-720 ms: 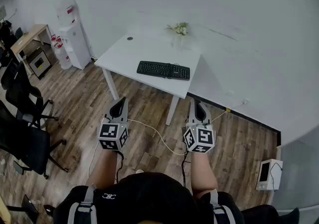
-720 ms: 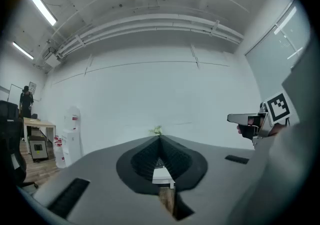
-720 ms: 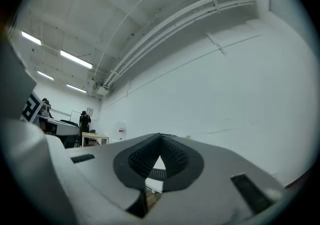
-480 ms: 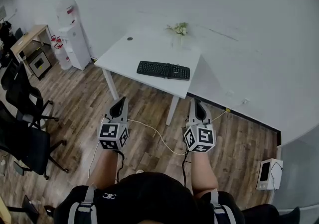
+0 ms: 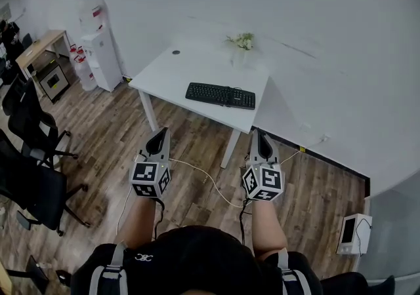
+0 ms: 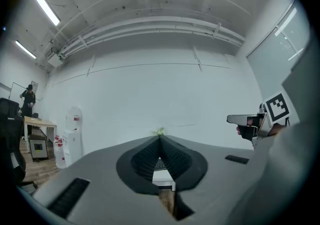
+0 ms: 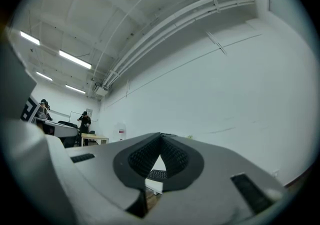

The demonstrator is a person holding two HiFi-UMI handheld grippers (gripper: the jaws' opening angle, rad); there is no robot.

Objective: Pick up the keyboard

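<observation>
A black keyboard lies near the front edge of a white table, well ahead of me. Both grippers are held out level over the wooden floor, short of the table. My left gripper is shut with nothing in it, its tips meeting. My right gripper is also shut and empty, and it shows from the side in the left gripper view. In the right gripper view, a strip of the keyboard shows below the closed tips.
A vase with a small plant stands at the table's back edge. A water dispenser and a wooden desk are at the left wall. Black office chairs line the left. A cable crosses the floor; a white device sits at right.
The table and keyboard sit slightly lower and further right in the head view. Both grippers keep their pose and stay shut.
</observation>
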